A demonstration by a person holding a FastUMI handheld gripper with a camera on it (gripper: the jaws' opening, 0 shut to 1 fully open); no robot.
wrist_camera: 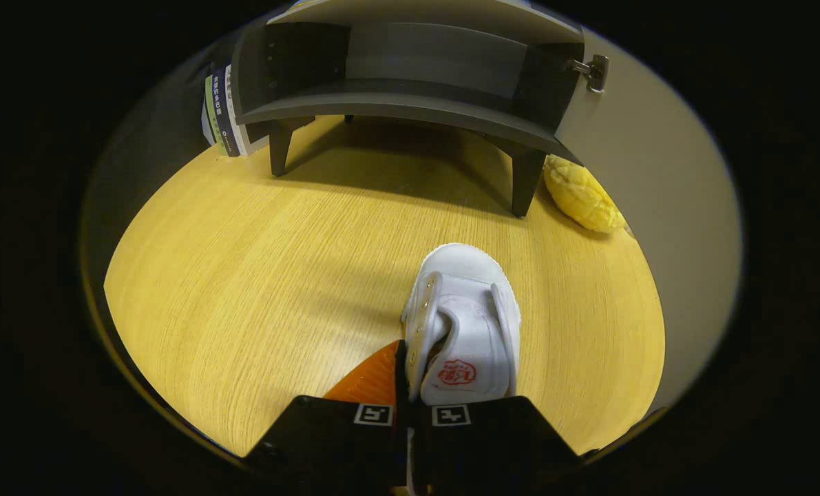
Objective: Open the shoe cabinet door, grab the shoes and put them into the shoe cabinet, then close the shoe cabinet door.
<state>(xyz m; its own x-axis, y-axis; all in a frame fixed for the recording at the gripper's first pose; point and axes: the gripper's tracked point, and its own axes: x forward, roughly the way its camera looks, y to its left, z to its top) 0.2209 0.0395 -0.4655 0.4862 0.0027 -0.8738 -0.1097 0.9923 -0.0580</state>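
A small white shoe point(468, 303) with a red mark on its tongue is between my fingers and just ahead of them, toe pointing at the cabinet. My gripper point(404, 365) is shut on the shoe's left side wall, one finger outside it and the other inside the opening. Whether the shoe rests on the wooden tabletop point(244, 262) or hangs just above it, I cannot tell. Beyond the shoe stands the dark shoe cabinet point(396, 107) on short legs, its inside showing bare. Its door point(650, 172) is swung open to the right, with a metal hinge point(592, 71) at the top.
A few upright books point(222, 110) lean beside the cabinet's left side. A yellow bumpy object point(582, 196) lies on the table by the cabinet's right front leg, under the open door. Bare wood stretches between the shoe and the cabinet.
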